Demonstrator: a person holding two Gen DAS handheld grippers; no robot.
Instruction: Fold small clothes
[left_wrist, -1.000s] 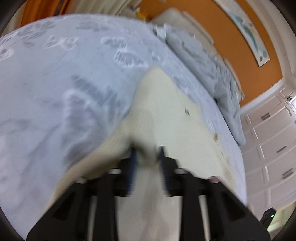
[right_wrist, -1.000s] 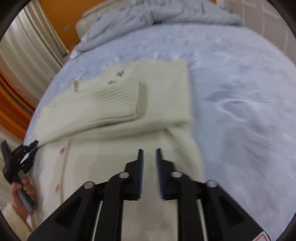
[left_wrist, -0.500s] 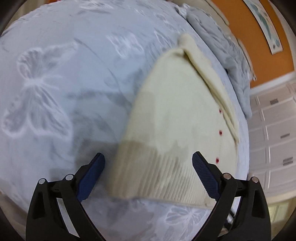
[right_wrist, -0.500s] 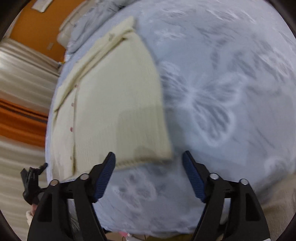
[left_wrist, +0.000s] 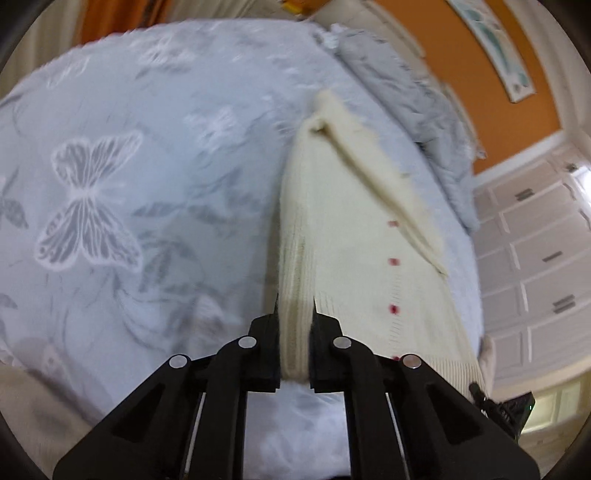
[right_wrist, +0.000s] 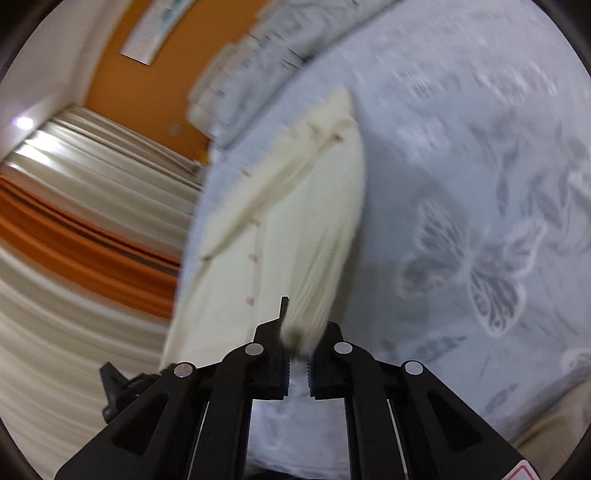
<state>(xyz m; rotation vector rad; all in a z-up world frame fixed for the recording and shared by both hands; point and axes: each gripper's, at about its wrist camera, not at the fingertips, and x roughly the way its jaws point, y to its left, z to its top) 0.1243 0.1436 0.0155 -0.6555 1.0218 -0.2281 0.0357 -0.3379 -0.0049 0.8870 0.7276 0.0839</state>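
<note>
Left gripper (left_wrist: 294, 308): I'm pinching the cardigan (left_wrist: 354, 236) hem.
Right gripper (right_wrist: 297, 325): I'm clamping the opposite corner.
Cardigan: lying on bed (left_wrist: 147, 147).
Risk: knit slipping out, sleeve unfolding.

Motion blur smears your right view's cardigan (right_wrist: 295, 236) and curtains (right_wrist: 74, 229), and each gripper's jaws hide the hem corner they pinch; the wall picture (left_wrist: 491, 48) is too blurred to read.
</note>
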